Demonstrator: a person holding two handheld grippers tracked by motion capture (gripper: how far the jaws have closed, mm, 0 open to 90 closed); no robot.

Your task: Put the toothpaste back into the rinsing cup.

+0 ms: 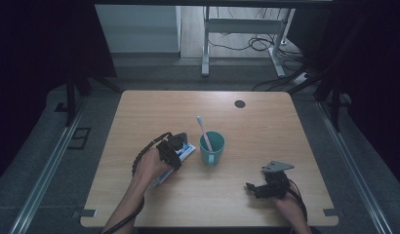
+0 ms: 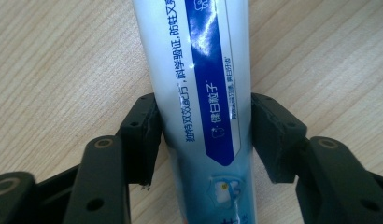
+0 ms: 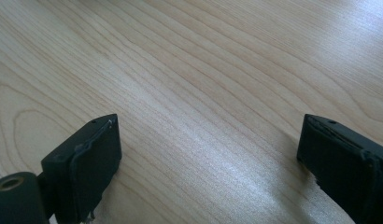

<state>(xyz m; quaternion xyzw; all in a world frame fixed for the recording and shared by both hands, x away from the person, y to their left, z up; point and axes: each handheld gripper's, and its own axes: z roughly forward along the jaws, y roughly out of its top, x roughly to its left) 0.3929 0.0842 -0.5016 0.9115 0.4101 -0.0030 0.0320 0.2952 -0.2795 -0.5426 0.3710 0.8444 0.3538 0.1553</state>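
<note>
Between the left tongs [image 2: 203,135] lies a long white-and-blue toothpaste tube [image 2: 199,84], pointing straight ahead, pinched on both sides; right tongs [image 3: 208,158] spread wide.

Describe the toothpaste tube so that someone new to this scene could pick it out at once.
On the wooden table, look left of the teal cup that holds a pink toothbrush. The toothpaste tube lies flat there between the left gripper jaws. It is the only white tube with a blue printed band.

Wooden table [image 1: 266,126]: toothpaste tube [image 1: 184,152], teal cup [image 1: 212,148]
</note>
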